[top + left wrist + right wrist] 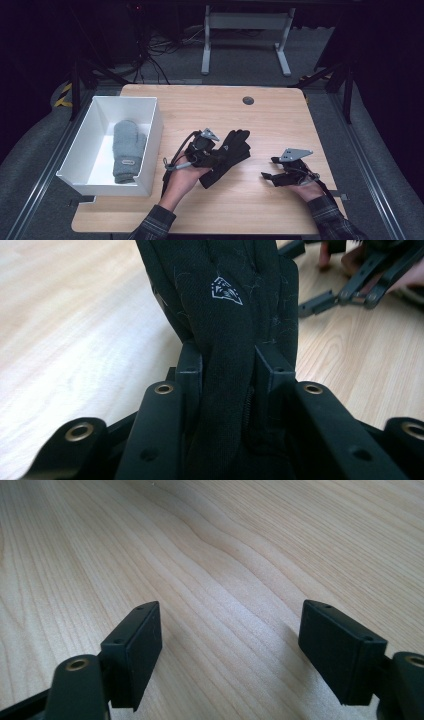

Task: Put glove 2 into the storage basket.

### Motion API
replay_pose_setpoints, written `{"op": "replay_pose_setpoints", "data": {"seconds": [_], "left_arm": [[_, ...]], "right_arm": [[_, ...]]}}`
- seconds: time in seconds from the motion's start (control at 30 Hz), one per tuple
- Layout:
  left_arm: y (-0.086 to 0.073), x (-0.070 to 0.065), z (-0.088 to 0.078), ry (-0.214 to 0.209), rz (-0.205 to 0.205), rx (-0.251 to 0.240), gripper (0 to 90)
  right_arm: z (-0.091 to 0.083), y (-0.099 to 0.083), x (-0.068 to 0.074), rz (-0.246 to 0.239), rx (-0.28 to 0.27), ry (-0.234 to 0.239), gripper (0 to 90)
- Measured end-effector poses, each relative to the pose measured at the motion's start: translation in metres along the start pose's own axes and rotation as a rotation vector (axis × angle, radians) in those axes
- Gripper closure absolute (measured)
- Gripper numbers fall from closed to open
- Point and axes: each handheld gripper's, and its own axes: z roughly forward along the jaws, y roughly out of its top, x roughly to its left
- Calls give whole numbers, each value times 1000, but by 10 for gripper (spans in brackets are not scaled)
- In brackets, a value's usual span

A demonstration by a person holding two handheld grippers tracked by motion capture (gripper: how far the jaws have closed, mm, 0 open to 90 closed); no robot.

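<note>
left gripper view, item one: your left gripper (pixel 227 372), jaws drawn in on a black glove (pixel 230 305), pads pressing the fabric from both sides. the glove runs up and away from the jaws, a small white emblem on its back, its far end hanging over the wooden table (pixel 75 330). handling, as a judgement: light, soft, limp knit; it will sag and fold wherever it is not supported, and it may slide through smooth pads if you swing it. hold it where the fabric is thick and doubled, as now, rather than by a single finger.

item two, right gripper view: your right gripper (pixel 230 645), jaws standing wide apart, nothing between them, bare table (pixel 225 540) ahead.

item three, high view: left gripper (pixel 212 154) with the black glove (pixel 235 145) spread past it toward the table's middle; right gripper (pixel 272 176) well apart from the glove, on your right side.

item four, farther left: white bin (pixel 150 150) at the table's left edge, a grey mitten (pixel 126 150) lying inside it. the glove sits just beside the bin's right wall, not in it.
</note>
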Motion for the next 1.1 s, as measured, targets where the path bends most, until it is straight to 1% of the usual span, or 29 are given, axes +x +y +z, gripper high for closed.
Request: {"op": "replay_pose_setpoints", "data": {"seconds": [0.2,0.23,0.37,0.4,0.53,0.57,0.7,0.73,0.77,0.8,0.83,0.9,0.93,1.0,1.07,1.1], "left_arm": [[11,8,-39,43,-23,-27,700],[13,10,-48,56,-29,-39,700],[14,20,-74,103,-47,-53,700],[13,25,-83,123,-50,-59,700],[10,39,-111,178,-80,-88,700],[9,43,-118,191,-93,-98,700],[-1,64,-145,261,-153,-127,700],[-4,68,-150,271,-164,-129,700],[-8,75,-158,293,-179,-133,700],[-15,82,-168,314,-207,-141,700],[-19,86,-172,323,-216,-151,700],[-29,95,-183,347,-248,-163,700],[-34,100,-188,362,-260,-163,700],[-45,109,-194,384,-295,-172,700],[-56,117,-197,406,-331,-162,700],[-56,117,-197,406,-331,-162,700]], "right_arm": [[0,-1,0,1,-7,0,256],[0,-1,0,1,-8,-1,256],[1,-1,0,1,-8,0,255],[1,-1,0,0,-8,0,255],[1,-1,0,1,-8,0,255],[1,-1,0,0,-9,0,255],[1,-1,0,0,-9,-1,255],[1,-1,0,0,-9,-1,255],[1,-1,0,1,-9,-1,255],[1,-1,0,0,-9,-1,255],[1,-1,0,0,-9,-1,254],[0,-1,0,2,-8,-2,251],[0,-2,0,-1,-8,-3,250],[-2,-3,-1,1,-8,0,247],[-3,-5,-2,2,-9,-1,246],[-4,-5,-2,2,-7,0,246]]}}
